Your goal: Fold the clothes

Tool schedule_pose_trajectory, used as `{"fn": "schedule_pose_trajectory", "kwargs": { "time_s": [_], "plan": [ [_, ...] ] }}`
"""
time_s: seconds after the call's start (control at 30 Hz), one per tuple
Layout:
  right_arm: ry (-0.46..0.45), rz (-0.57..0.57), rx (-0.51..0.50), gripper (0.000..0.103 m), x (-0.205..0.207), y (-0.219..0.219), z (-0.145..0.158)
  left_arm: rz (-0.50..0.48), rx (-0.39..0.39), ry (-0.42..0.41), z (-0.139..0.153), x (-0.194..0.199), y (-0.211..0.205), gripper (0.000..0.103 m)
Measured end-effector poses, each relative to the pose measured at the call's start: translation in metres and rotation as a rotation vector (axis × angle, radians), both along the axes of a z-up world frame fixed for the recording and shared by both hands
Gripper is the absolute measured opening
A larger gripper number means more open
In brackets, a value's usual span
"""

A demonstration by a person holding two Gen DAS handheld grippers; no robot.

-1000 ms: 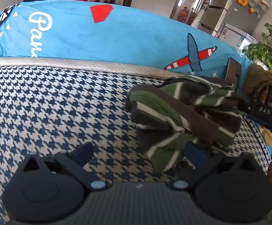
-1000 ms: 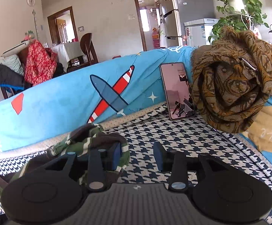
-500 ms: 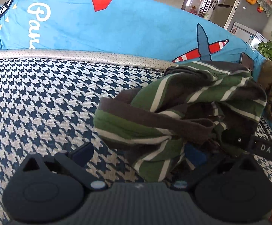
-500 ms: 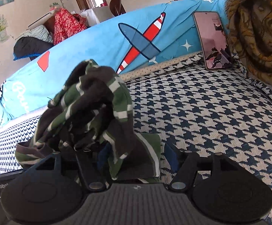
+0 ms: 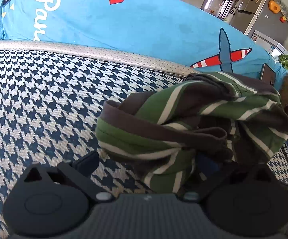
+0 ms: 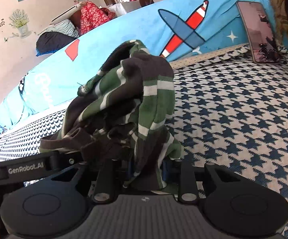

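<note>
Gripping a bunched green-striped garment (image 6: 128,107) above the houndstooth sofa seat (image 6: 233,119), the right gripper (image 6: 147,172) is clamped while the left gripper (image 5: 144,164) stands wide apart; spreading flat likely follows.

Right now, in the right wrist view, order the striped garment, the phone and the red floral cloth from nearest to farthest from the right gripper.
1. Green striped garment: pinched in the right gripper, centre.
2. Phone: leaning upright against the blue airplane-print cover, far right.
3. Red floral cloth: across the room behind that cover, upper left.
</note>
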State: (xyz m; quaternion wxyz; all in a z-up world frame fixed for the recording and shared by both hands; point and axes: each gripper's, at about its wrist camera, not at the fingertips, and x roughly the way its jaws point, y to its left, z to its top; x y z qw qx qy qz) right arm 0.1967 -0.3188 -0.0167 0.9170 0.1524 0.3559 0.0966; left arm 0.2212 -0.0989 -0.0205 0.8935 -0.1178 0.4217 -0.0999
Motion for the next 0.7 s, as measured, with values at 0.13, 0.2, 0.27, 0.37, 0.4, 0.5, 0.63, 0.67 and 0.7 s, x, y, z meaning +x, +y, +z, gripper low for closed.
{"fn": "schedule_pose_trajectory", "kwargs": {
  "time_s": [0.13,0.2,0.27,0.37,0.4,0.5,0.63,0.67,0.7],
  "plan": [
    [0.016,0.052,0.067,0.027,-0.001,0.004,-0.002,0.020,-0.001,0.001,0.002,0.001,0.004,0.103],
    [0.031,0.098,0.102,0.026,-0.003,0.011,-0.004,0.025,-0.003,0.002,0.003,0.002,0.007,0.103],
    [0.035,0.152,0.107,0.025,-0.007,0.022,-0.004,0.029,-0.007,0.005,0.007,-0.001,0.013,0.103],
    [0.041,0.259,0.124,0.024,-0.014,0.044,-0.004,0.041,-0.002,0.006,0.014,-0.004,0.024,0.103],
    [0.040,0.295,0.124,0.024,-0.017,0.053,-0.003,0.045,0.000,0.006,0.016,-0.006,0.027,0.103],
    [0.027,0.376,0.134,0.024,-0.027,0.073,0.001,0.057,0.005,0.006,0.023,-0.010,0.038,0.103],
    [0.013,0.465,0.155,0.024,-0.038,0.093,0.008,0.061,-0.004,0.008,0.033,-0.022,0.060,0.103],
    [0.014,0.490,0.151,0.024,-0.042,0.099,0.010,0.057,0.000,0.006,0.035,-0.024,0.063,0.103],
    [0.017,0.504,0.133,0.025,-0.045,0.103,0.012,0.053,0.005,0.004,0.038,-0.026,0.066,0.103]
  ]
}}
